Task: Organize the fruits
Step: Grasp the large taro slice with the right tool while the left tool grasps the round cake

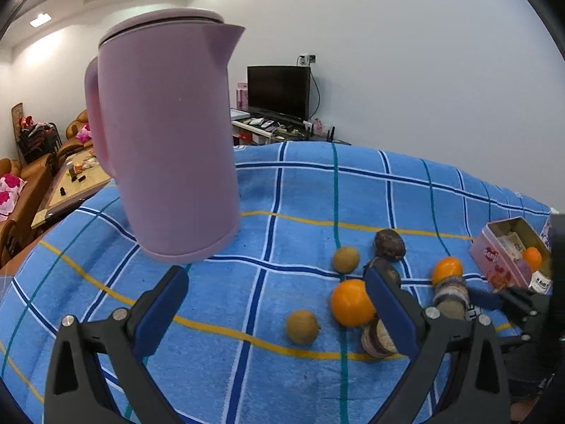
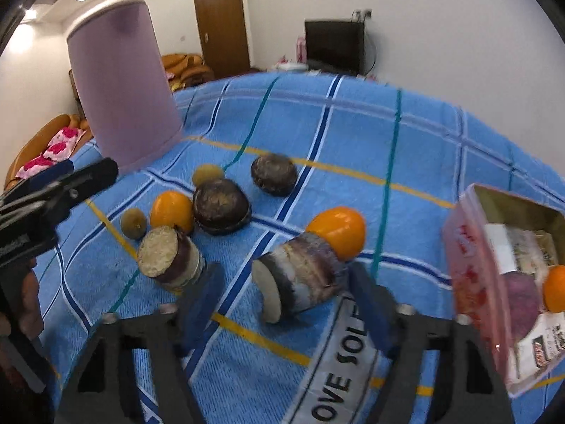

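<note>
Right gripper (image 2: 286, 293) jaws spread wide either side of a cut cane piece (image 2: 300, 279), prob lining up a grab for the pink tin (image 2: 469, 275) at blanket's (image 2: 353, 123) right edge. Left gripper (image 1: 279, 304) spread too, nothing held, hovering near 2 oranges (image 1: 351, 302) mid-blanket.

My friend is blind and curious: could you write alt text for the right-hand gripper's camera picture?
An open right gripper reaches toward a cut sugarcane piece lying on a blue checked cloth, among oranges, dark round fruits and small brown ones. A pink tin holding an orange stands at the right, a lilac kettle at the back left.
</note>
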The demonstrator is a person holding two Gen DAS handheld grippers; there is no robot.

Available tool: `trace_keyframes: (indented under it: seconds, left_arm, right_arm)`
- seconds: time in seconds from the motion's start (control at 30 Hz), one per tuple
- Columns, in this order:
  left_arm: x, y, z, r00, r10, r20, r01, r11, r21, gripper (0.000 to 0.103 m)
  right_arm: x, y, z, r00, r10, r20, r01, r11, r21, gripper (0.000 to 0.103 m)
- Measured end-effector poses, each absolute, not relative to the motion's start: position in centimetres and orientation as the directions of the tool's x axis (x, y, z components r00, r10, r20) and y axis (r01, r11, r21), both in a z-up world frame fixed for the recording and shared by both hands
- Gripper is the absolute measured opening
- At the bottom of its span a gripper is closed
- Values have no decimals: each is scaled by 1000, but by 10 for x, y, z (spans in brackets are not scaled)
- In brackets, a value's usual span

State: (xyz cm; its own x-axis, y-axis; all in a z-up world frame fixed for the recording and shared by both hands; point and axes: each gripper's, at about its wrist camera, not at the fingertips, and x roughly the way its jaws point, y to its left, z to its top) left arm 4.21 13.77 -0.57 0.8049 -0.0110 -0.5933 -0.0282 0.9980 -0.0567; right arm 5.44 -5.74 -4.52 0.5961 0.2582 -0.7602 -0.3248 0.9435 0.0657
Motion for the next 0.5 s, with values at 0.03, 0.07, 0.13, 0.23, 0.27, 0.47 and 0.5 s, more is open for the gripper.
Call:
trace_keyframes:
  seconds: [0.03,0.07,0.13,0.23,0.27,0.47,0.5]
  left_arm:
    - [42,138,-5,807,-17,-591,-26,998,-64,102]
    - [41,139,-5,809,-23,-588,-24,997,-71,102]
    - [40,139,-3,811,-42,-583,-14,996,-91,102]
    - [38,138,-2,812,-82,-578,16,993,-119,102]
    - [38,136,-2,811,-96,-577,29,992,-124,102]
    - [30,106,-1,796,-196,-573,188,979,-74,93]
    - [29,99,-3,786,-204,-584,211,976,-56,90]
  right_arm:
    - [57,-57,-48,581,254,-773,-320,945,70,60]
    - [58,-58,-50,575,259,-776,-318,945,79,56]
    - [58,-61,-50,570,282,-772,-324,940,105,56]
    - [53,-63,-50,569,295,-768,-331,937,115,56]
    - [50,-64,-49,572,298,-764,-331,936,117,56]
    - [16,-83,-31,653,338,-678,-341,930,135,56]
    - [11,-87,-27,669,341,-660,-339,931,137,56]
